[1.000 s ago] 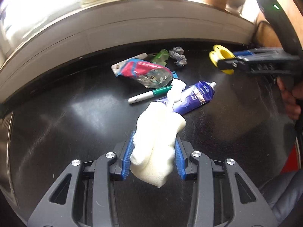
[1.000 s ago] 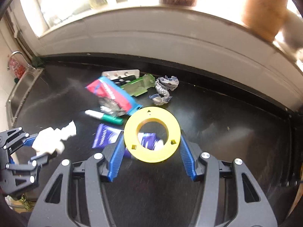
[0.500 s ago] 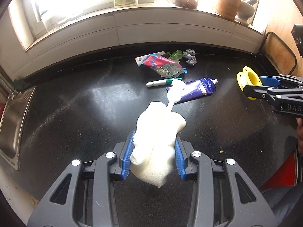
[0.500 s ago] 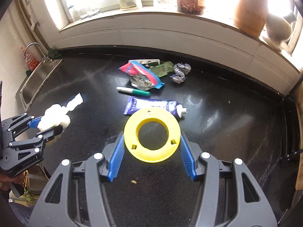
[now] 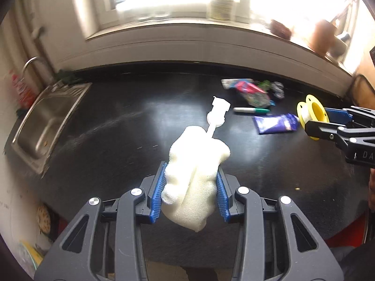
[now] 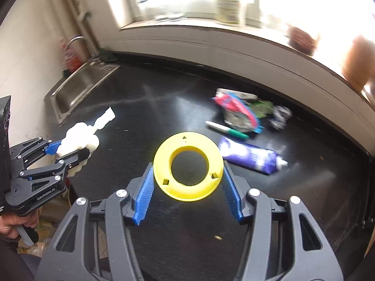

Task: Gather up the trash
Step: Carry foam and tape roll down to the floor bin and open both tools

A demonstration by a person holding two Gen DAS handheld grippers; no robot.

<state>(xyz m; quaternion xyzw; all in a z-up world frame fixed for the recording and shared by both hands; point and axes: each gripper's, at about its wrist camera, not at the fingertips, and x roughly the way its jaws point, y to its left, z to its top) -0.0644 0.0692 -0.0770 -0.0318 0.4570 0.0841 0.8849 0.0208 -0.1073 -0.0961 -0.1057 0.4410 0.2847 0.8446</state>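
Observation:
My left gripper (image 5: 190, 187) is shut on a white foam wad (image 5: 194, 168) with a thin stalk and a knob at its far end, held above the black counter (image 5: 117, 140). In the right wrist view that left gripper (image 6: 70, 149) shows at the left edge with the foam (image 6: 79, 138). My right gripper (image 6: 187, 180) is shut on a yellow plastic spool (image 6: 187, 164), pads on its rim; the spool (image 5: 313, 117) appears at the right in the left wrist view. On the counter lie a purple tube (image 6: 250, 155), a green-capped marker (image 6: 226, 130), a red-blue wrapper (image 6: 236, 110) and crumpled foil (image 6: 280, 116).
A steel sink (image 5: 44, 121) with a tap sits at the counter's left end. A white backsplash and a windowsill with a bottle (image 6: 227, 4) and pots run along the back. A person's hand (image 6: 14, 229) holds the left gripper's handle. Clutter lies on the floor below the counter's front edge.
Both grippers have drawn back from the trash pile and swung left, bringing the sink into view. The foam and the spool stay gripped; the pile now lies farther away, to the right.

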